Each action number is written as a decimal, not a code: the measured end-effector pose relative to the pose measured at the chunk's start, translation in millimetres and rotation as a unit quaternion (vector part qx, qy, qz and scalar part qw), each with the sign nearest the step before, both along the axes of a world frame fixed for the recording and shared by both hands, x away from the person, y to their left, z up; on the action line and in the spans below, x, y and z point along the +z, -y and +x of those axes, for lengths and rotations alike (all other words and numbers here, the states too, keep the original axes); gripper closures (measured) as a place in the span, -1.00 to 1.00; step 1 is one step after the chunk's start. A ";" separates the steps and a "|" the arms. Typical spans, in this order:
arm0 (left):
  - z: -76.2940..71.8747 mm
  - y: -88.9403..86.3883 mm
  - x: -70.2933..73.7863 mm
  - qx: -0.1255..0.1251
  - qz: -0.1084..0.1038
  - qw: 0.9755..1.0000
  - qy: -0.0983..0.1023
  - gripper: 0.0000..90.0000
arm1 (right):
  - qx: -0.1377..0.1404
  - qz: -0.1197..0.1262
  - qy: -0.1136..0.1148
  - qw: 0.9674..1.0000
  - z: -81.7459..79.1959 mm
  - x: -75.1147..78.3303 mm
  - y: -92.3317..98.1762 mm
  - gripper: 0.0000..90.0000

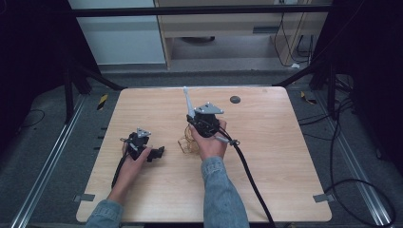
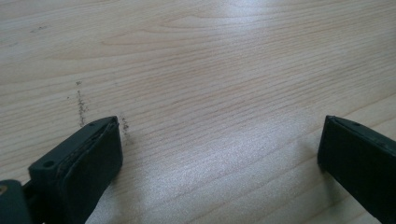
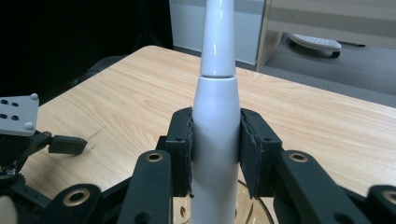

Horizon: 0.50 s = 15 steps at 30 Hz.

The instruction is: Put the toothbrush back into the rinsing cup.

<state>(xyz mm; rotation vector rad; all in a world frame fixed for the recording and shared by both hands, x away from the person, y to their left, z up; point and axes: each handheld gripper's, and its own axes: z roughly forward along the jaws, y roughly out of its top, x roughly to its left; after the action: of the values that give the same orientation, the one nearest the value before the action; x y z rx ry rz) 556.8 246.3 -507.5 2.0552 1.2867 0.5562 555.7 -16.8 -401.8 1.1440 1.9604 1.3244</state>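
Observation:
A white tapered stick (image 1: pixel 188 100) points up and away from my right gripper (image 1: pixel 194 118), which is shut on its thick lower part. In the right gripper view both pads squeeze the white stick (image 3: pixel 215 116) on either side, and its narrow tip runs past the top edge. Under that hand lies a thin golden wire object (image 1: pixel 186 141), partly hidden. My left gripper (image 1: pixel 157 153) rests low on the wooden table (image 1: pixel 266 142) at the left, jaws pointing right. In the left gripper view it (image 2: pixel 219 149) is open, with bare wood between its jaws.
A small dark round disc (image 1: pixel 235 99) sits on the table near the far edge. The left gripper's grey plate (image 3: pixel 17 115) and one jaw show at the left of the right gripper view. A black cable (image 1: pixel 249 175) trails toward the near edge.

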 end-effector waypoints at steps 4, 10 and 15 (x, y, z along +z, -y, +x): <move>0.0 0.0 0.0 0.000 0.000 1.000 0.000 -1.00 | 0.001 -0.006 -0.004 1.000 -1.8 -3.9 -0.1 0.49; -0.1 -0.2 0.0 0.000 0.000 1.000 0.000 -1.00 | 0.001 -0.012 -0.013 1.000 -0.9 -10.0 0.2 0.49; -0.2 -0.2 0.0 -0.001 0.000 1.000 0.000 -1.00 | 0.004 -0.023 -0.018 1.000 -0.4 -13.3 -2.9 0.49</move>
<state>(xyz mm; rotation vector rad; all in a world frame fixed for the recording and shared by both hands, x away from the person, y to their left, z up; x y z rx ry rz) 556.6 246.6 -507.5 2.0561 1.2850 0.5565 555.2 -13.9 -415.1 1.1468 2.0124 1.2646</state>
